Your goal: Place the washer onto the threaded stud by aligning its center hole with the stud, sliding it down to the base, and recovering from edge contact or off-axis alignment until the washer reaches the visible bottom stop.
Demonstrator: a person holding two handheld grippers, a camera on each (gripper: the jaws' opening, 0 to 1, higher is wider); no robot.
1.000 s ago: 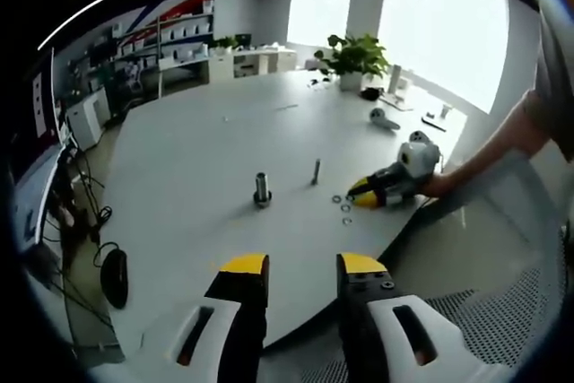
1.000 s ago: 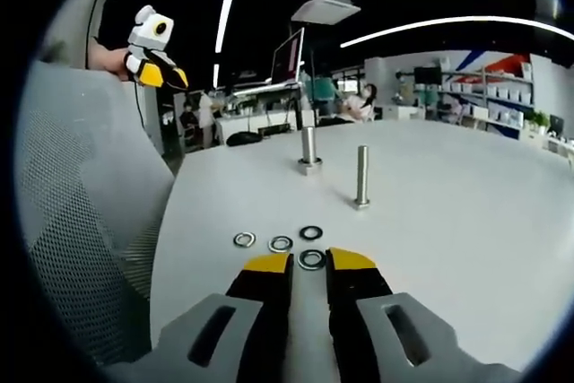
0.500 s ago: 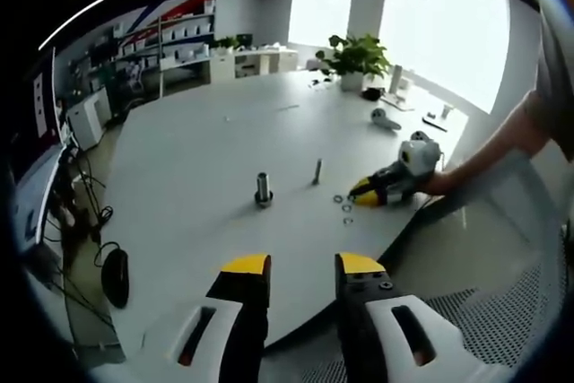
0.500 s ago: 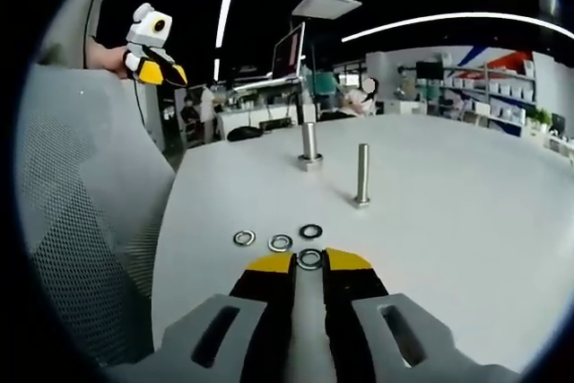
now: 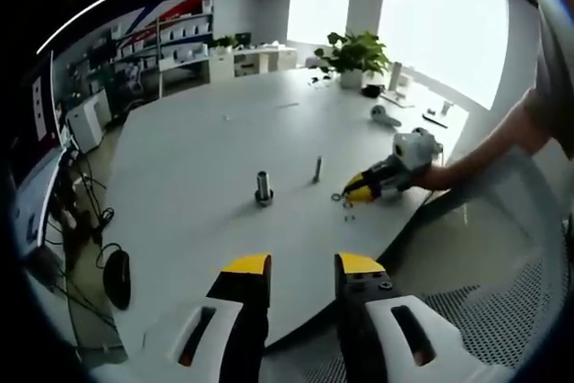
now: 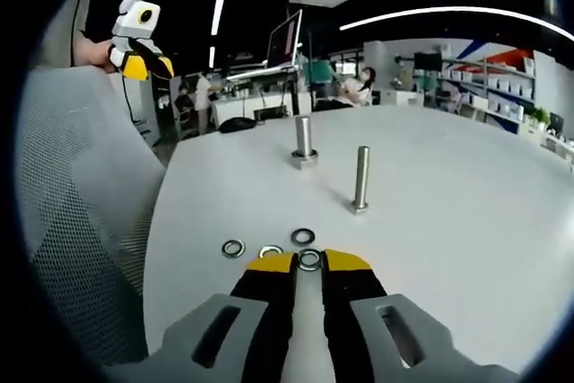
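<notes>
In the right gripper view a small steel washer (image 6: 309, 260) sits between my yellow tips, and my right gripper (image 6: 307, 262) is shut on it just above the white table (image 6: 448, 221). Three more washers (image 6: 269, 249) lie just beyond the tips. Farther on stand a thin threaded stud (image 6: 360, 178) and a thicker stud (image 6: 304, 142), both upright. In the left gripper view the right gripper (image 5: 357, 191) reaches in from the right beside loose washers (image 5: 348, 215), close to the thin stud (image 5: 317, 169) and the thick stud (image 5: 263, 187). My left gripper (image 5: 303, 266) hangs open off the table's near edge.
A mesh chair (image 6: 81, 221) stands by the table edge on the left of the right gripper view. A potted plant (image 5: 352, 58) and small items (image 5: 384, 117) sit at the far side of the table. A person's arm (image 5: 502, 145) holds the right gripper.
The right jaws have narrowed onto the washer. The three loose washers have slid slightly down-left in its view while the gripped one stayed between the tips. The left gripper has not moved.
</notes>
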